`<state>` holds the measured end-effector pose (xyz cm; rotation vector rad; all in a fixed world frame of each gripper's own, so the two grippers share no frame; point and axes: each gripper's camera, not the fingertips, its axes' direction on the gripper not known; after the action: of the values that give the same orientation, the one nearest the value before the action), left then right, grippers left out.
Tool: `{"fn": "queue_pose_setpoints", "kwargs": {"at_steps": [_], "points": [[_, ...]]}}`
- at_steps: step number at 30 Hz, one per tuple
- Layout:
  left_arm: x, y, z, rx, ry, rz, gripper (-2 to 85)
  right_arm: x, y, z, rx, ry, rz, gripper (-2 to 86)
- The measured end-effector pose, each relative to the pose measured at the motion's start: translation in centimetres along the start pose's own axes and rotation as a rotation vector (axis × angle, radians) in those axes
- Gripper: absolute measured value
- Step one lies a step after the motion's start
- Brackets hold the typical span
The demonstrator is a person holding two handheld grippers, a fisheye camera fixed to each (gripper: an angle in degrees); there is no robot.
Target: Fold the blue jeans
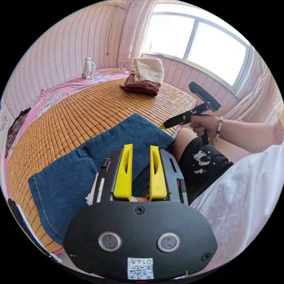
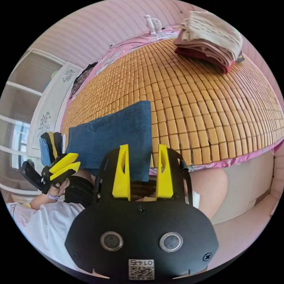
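folded jeans [image 1: 88, 165] on mat [image 1: 88, 112], grippers seemingly clear.

— Near edge of the blue jeans [image 1: 88, 165] covered by the left gripper [image 1: 141, 148] body; same again behind the right gripper [image 2: 142, 148].
— Folded layers uncountable. Bottom of the clothes pile [image 2: 211, 40] hidden beneath the top cloth.
— Dark item [image 1: 16, 127] at the mat's far side too small to identify.
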<state>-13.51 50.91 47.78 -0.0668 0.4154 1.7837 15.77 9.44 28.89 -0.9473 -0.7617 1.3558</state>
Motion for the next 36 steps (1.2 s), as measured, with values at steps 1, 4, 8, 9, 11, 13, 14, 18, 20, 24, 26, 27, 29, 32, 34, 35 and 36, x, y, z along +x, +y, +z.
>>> {"fn": "queue_pose_setpoints", "kwargs": {"at_steps": [1, 4, 8, 9, 11, 13, 14, 18, 20, 24, 26, 27, 29, 32, 34, 35, 36], "points": [[0.4, -0.3, 0.5, -0.018, 0.026, 0.014, 10.6, 1.5, 0.9, -0.1, -0.038, -0.003, 0.015, 13.5], [1.5, -0.7, 1.2, -0.035, 0.105, 0.057, 12.3, 4.5, 2.2, 0.5, -0.121, -0.081, 0.023, 12.5], [2.9, -0.9, 1.4, -0.053, 0.097, 0.114, 13.7, 8.7, 2.3, 1.8, -0.181, -0.356, 0.108, 5.2], [3.1, -1.0, 1.4, -0.056, 0.088, 0.125, 13.9, 9.4, 2.5, 1.0, -0.134, -0.404, 0.110, 4.4], [4.0, -1.4, 0.9, -0.043, 0.033, 0.173, 14.5, 9.8, 2.8, -0.3, -0.081, -0.478, 0.085, 3.8], [4.4, -1.7, 0.7, -0.024, -0.005, 0.196, 14.2, 9.6, 2.9, -2.1, -0.026, -0.641, 0.031, 3.7], [4.5, -2.1, 0.9, -0.028, -0.023, 0.196, 13.6, 9.6, 2.8, -2.5, -0.010, -0.687, 0.015, 3.8], [3.1, -2.9, 1.6, -0.062, -0.090, 0.074, 6.6, 8.4, 2.3, -4.4, -0.003, -0.766, -0.088, 4.5], [2.1, -3.1, 2.0, -0.120, -0.064, 0.089, 3.7, 9.0, 2.3, -5.8, 0.019, -0.819, -0.147, 4.2], [1.8, -2.5, 1.7, -0.124, -0.022, 0.123, 2.7, 14.1, 2.6, -8.2, 0.198, -0.753, -0.064, 5.2], [2.0, -1.9, 1.1, -0.117, -0.038, 0.144, 2.5, 15.7, 2.4, -7.4, 0.156, -0.545, 0.017, 9.4], [2.0, -1.7, 0.9, -0.120, -0.041, 0.153, 2.5, 16.7, 2.5, -6.4, 0.125, -0.472, 0.090, 12.2], [1.9, -0.6, -0.5, -0.119, -0.035, 0.179, 2.4, 17.8, 2.7, -4.7, 0.089, -0.544, 0.145, 14.7], [1.2, 1.3, -2.3, -0.119, 0.014, 0.150, 2.3, 18.2, 3.0, -1.3, -0.008, -0.672, 0.209, 15.6], [0.5, 2.5, -3.3, -0.126, 0.045, 0.099, 2.2, 17.3, 3.2, 0.6, -0.102, -0.682, 0.168, 12.9], [-0.1, 3.2, -3.7, -0.132, 0.070, 0.057, 2.1, 17.0, 3.3, 0.7, -0.119, -0.670, 0.158, 11.8], [-0.4, 3.5, -3.9, -0.131, 0.086, 0.034, 2.0, 16.5, 3.2, 0.7, -0.143, -0.635, 0.124, 8.5]]}}
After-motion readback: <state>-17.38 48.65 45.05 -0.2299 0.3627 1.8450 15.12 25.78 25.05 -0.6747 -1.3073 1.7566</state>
